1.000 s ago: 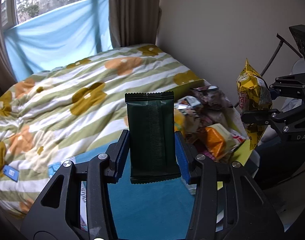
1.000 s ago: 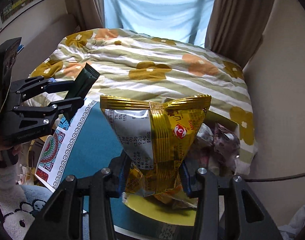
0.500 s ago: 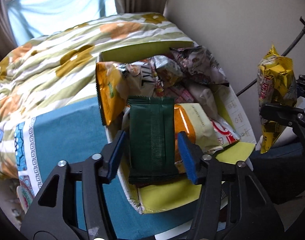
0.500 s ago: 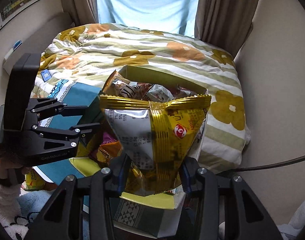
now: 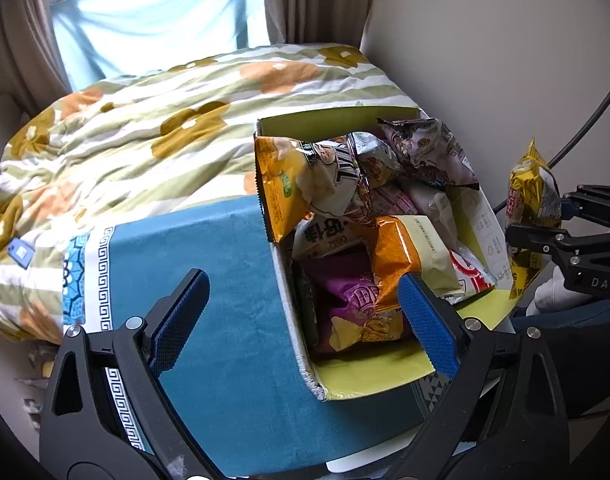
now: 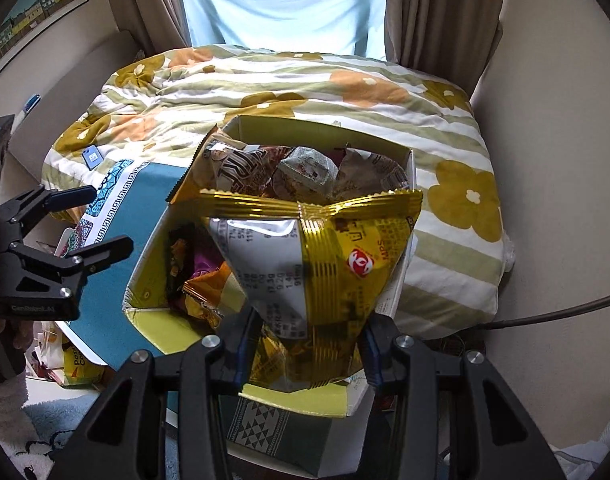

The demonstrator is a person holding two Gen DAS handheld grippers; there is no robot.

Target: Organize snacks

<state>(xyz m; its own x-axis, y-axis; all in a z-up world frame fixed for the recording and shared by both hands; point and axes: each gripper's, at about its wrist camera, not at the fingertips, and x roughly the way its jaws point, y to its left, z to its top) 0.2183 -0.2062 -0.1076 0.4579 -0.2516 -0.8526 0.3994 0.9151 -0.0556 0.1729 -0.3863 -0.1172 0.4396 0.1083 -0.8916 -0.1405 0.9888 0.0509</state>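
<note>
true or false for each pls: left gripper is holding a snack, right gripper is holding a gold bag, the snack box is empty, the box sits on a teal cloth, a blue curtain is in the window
1. The left gripper holds a snack. False: its fingers are spread with nothing between them.
2. The right gripper grips a gold snack bag. True.
3. The cardboard box is empty. False: it is full of snack packets.
4. The box sits on a teal cloth. True.
5. A light blue curtain hangs in the window. True.

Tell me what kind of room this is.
Most likely a bedroom at home. A bed with a flowered quilt fills the middle, curtains hang by a window behind it, and a framed picture is on the wall.
</note>
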